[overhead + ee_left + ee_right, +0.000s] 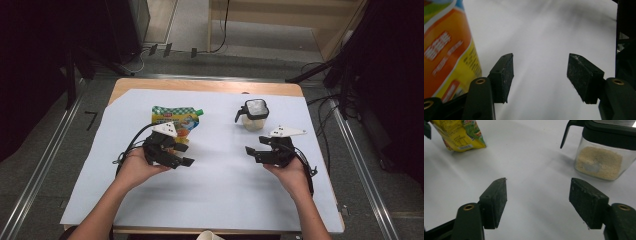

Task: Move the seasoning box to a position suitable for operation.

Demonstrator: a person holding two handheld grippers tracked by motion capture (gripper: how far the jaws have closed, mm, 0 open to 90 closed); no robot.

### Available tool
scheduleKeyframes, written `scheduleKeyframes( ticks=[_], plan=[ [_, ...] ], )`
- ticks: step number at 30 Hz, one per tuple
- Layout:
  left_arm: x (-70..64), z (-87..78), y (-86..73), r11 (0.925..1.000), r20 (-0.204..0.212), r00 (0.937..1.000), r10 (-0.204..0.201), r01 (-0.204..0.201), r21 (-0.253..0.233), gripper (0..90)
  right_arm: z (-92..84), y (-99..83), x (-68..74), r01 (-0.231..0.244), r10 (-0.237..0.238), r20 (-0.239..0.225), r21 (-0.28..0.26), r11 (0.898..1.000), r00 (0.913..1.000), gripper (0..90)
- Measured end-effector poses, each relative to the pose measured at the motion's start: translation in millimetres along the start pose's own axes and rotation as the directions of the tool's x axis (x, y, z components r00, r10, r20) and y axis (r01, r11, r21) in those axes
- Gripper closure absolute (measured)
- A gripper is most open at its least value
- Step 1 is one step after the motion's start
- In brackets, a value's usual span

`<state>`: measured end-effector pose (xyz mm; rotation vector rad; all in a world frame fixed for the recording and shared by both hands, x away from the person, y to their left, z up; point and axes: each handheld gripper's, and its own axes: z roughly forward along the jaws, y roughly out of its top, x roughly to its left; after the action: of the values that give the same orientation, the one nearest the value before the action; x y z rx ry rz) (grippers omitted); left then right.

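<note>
Green-and-yellow printed spout pouch (176, 120) lies flat on the white-covered table (220, 195) — long axis left-right, cap pointing right; print unreadable. Left gripper (184, 154) just beside it, right gripper (253, 151) near clear black-lidded jar (254, 114) — both jaws wide, empty.

A printed foil refill pouch (176, 120) lies left of a clear lidded plastic jar (254, 115) on a white paper sheet (220, 175).

The high view looks forward and down from above the person's side, taking in the whole table (210, 85). The left gripper view rides low over the white sheet (544, 37), close beside the pouch (446, 50). The right gripper view, equally low, faces the pouch (461, 132) and the jar (599, 160); the high view shares both
</note>
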<state>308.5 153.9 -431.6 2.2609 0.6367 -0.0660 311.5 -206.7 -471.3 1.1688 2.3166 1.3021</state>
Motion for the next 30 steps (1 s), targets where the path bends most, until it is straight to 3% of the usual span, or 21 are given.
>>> scheduleKeyframes(
  ticks=[4,6,10,15,20,24,30],
  plan=[
    [-0.9,4.0,5.5,0.9998,0.008,0.9998,0.02,-0.02,-0.008,40.5,1.2,0.1,1.6,0.01,-0.01,0.0,0.007,1.0,1.0,34.4],
    [-0.2,6.0,5.3,0.9997,0.025,0.9996,0.01,-0.01,-0.023,40.9,2.1,0.1,2.1,0.005,-0.005,-0.009,0.016,1.0,0.9999,35.7],
    [-1.2,12.3,-0.7,0.9994,0.03,0.9992,0.027,-0.028,0.021,41.0,4.4,-1.1,4.8,0.001,0.001,-0.037,0.045,0.999,0.9993,38.2],
    [-3.1,17.2,-0.1,0.9984,0.033,0.9983,0.048,-0.049,0.029,41.3,4.7,-3.0,8.9,-0.005,0.007,-0.046,0.046,0.999,0.9989,43.4],
    [-8.3,12.6,-3.4,0.998,0.018,0.998,0.061,-0.061,0.017,41.5,6.9,-3.9,9.7,0.026,-0.026,-0.015,0.058,0.998,0.9996,45.5],
    [-6.6,9.8,-6.5,0.9986,0.016,0.9985,0.053,-0.053,0.008,41.8,9.8,-5.9,9.2,-0.006,0.007,-0.01,0.081,0.997,0.9999,48.9],
    [-8.7,13.1,-4.4,0.9984,0.022,0.9981,0.057,-0.057,0.003,41.8,14.9,-6.8,9.6,0.016,-0.016,-0.001,0.116,0.993,0.9999,49.2]
  ],
)
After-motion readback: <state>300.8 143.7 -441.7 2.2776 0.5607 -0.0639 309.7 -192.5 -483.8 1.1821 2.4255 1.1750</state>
